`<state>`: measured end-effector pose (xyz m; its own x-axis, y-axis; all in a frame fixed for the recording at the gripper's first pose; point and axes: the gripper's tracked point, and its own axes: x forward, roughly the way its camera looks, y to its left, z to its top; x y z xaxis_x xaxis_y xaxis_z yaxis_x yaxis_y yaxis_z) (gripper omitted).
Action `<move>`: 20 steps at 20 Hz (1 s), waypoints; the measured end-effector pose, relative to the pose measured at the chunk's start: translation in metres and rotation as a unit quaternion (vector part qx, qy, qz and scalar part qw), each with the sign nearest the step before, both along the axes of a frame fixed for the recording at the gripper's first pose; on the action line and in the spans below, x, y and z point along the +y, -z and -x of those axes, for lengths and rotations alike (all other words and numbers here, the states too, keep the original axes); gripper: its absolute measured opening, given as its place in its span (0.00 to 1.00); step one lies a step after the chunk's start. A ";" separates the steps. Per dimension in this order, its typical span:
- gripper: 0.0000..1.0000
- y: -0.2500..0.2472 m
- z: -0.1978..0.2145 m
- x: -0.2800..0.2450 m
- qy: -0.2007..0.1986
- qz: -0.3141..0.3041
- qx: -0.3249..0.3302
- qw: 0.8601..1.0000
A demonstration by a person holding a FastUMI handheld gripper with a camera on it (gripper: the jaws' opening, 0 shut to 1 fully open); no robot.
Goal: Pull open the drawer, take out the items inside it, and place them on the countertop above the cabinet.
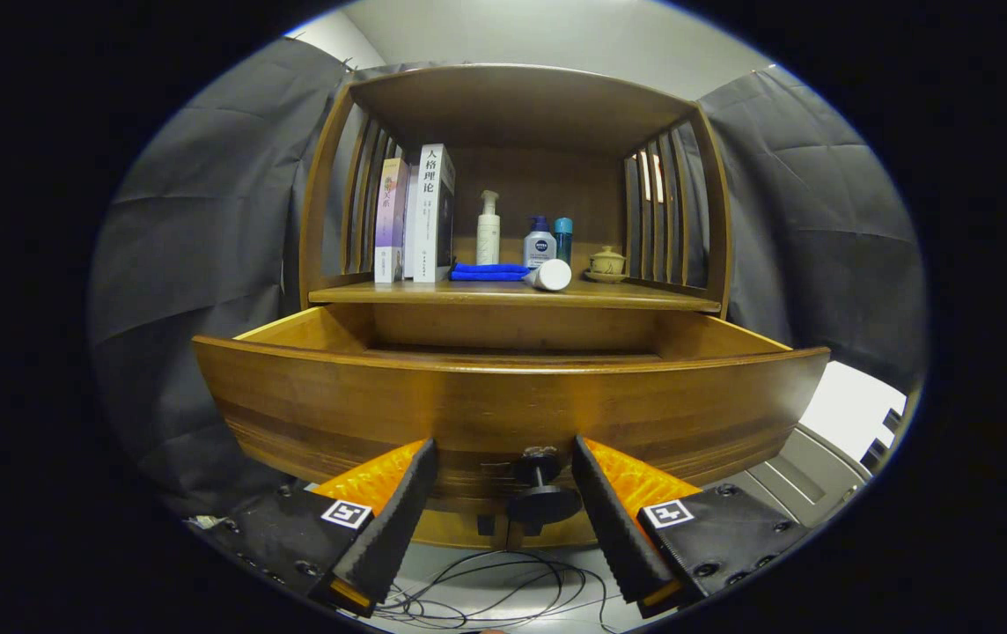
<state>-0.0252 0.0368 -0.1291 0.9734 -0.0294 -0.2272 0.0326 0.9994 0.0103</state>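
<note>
Your gripper [503,493] straddles the knob [542,495] at 6 o'clock, fingers spread and gripping nothing, since the drawer [503,401] is out.

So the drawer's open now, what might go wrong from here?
1. The drawer front hides its inside, so the tool may reach in blind.
2. The open fingers straddle the knob; lifting carelessly may bump it.
3. The shelf above already holds bottles and books; new items may topple them.
</note>
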 end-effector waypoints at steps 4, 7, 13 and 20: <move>0.96 -0.002 -0.020 -0.003 -0.008 0.005 0.009 1.000; 0.97 -0.010 -0.037 -0.006 -0.012 0.002 0.005 1.000; 0.97 -0.011 -0.065 -0.010 -0.012 0.009 0.002 1.000; 0.97 -0.010 -0.092 -0.013 -0.014 0.008 -0.003 1.000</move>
